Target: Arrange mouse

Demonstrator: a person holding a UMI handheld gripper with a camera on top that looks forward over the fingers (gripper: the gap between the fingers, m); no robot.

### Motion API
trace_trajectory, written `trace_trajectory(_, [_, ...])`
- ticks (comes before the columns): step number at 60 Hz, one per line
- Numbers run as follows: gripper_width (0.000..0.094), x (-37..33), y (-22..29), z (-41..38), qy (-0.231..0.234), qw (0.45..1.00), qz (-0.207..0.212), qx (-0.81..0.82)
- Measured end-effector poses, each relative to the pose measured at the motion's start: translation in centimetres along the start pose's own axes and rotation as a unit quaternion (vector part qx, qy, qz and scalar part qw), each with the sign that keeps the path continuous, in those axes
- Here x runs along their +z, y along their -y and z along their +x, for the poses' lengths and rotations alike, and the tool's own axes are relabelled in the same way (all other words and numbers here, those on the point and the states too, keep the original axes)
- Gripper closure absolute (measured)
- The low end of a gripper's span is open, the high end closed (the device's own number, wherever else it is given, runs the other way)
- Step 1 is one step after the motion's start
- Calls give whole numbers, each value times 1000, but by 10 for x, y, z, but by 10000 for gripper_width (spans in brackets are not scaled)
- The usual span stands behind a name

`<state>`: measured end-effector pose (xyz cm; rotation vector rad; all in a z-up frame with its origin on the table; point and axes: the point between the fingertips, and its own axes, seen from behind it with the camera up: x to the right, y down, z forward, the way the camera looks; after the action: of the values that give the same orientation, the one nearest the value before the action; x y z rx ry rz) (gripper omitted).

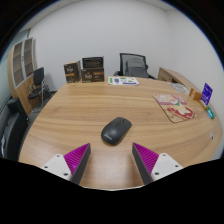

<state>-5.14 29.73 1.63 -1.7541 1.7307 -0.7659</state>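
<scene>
A black mouse (116,130) lay on the wooden table (80,112), just ahead of the gripper (112,160), whose fingers stood apart, holding nothing. Papers (174,108) lay beyond, chairs (134,65) behind.

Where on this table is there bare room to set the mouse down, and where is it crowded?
Bare wood lies between the mouse and the papers at the far edge, and left of the mouse to the table edge. The right end is crowded: mat, blue box. The open gripper hovers short of the mouse.

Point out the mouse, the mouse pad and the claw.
mouse (116,130), gripper view, top shell.
mouse pad (173,108), gripper view, centre surface.
claw (112,160), gripper view, open gap midway between fingertips.
</scene>
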Motion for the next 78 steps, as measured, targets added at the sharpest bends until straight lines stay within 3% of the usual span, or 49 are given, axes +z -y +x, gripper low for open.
trace_trajectory(52, [79, 99, 49, -12, 9, 1000, -9, 0])
trace_trajectory(57, [151, 102, 51, -14, 10, 1000, -9, -1])
trace_trajectory(67, [423, 105, 54, -10, 10, 1000, -5, -3])
trace_trajectory(78, [492, 105, 51, -10, 16, 1000, -13, -8])
